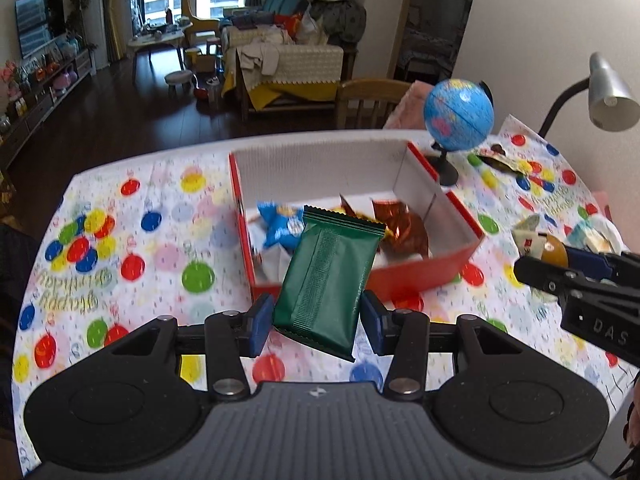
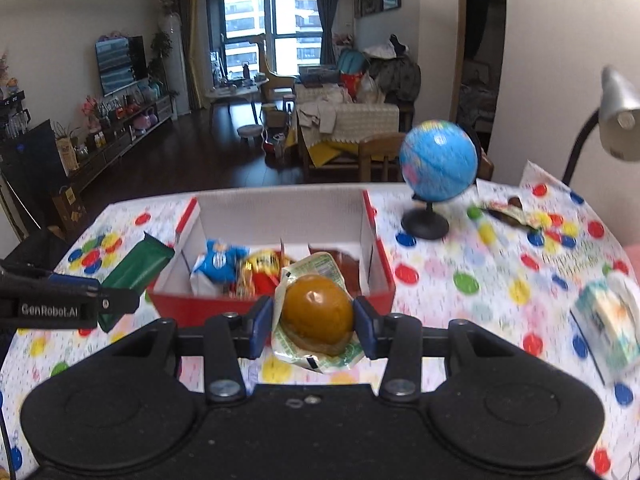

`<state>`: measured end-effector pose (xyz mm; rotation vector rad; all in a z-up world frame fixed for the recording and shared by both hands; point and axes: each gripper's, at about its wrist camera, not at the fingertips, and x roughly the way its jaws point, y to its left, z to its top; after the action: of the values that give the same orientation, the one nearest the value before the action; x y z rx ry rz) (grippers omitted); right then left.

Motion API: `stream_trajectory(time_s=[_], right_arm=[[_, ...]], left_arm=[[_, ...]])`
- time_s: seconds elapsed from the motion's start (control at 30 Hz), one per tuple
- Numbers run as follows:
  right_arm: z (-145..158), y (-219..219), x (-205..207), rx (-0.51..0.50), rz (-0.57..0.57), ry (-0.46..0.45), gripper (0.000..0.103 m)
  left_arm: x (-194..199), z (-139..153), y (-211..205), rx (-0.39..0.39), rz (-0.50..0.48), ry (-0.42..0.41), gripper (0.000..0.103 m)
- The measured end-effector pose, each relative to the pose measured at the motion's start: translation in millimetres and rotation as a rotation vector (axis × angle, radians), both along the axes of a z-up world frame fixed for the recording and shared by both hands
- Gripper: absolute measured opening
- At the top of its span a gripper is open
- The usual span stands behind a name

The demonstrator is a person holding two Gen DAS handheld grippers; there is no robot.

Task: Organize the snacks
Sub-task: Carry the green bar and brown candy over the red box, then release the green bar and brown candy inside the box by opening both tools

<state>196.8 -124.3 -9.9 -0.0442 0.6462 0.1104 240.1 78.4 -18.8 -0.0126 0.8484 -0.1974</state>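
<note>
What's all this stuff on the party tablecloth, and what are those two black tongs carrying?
Tablecloth: one, white with coloured balloons, covering the table.
Box: one, red outside, white inside with dividers, mid-table.
Snacks in box: blue packet, brown foil packet, red-yellow packet.
Globe: one, blue, on a black stand right of the box.
Desk lamp: one, silver, far right.
Loose wrapper: one, dark, beyond the globe.
Tissue pack: one, pale, right edge.
Green packet: one, in the left tongs.
Wrapped brown bun: one, in the right tongs.
</note>
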Motion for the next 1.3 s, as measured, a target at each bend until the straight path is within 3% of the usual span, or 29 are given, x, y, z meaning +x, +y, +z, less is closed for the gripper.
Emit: stream_trajectory(time_s=[0.4,0.8,1.3], right_arm=[[3.6,8.0,76.5,-0.048,0.062,-0.008,0.042],[-31.8,3.5,140.1,-0.039,0.092,0.080,0.042],[-84.8,10.1,182.2,-0.044,0.154,0.234,0.042]], left_arm=[[68.2,1.4,-6.5,0.066,0.043,-0.020,0.046],[132.7,-38.1,-18.9,0.135,0.074,0.050,0.046],[167.8,-79.1,-29.6,0.206,0.071,0.114,0.045]])
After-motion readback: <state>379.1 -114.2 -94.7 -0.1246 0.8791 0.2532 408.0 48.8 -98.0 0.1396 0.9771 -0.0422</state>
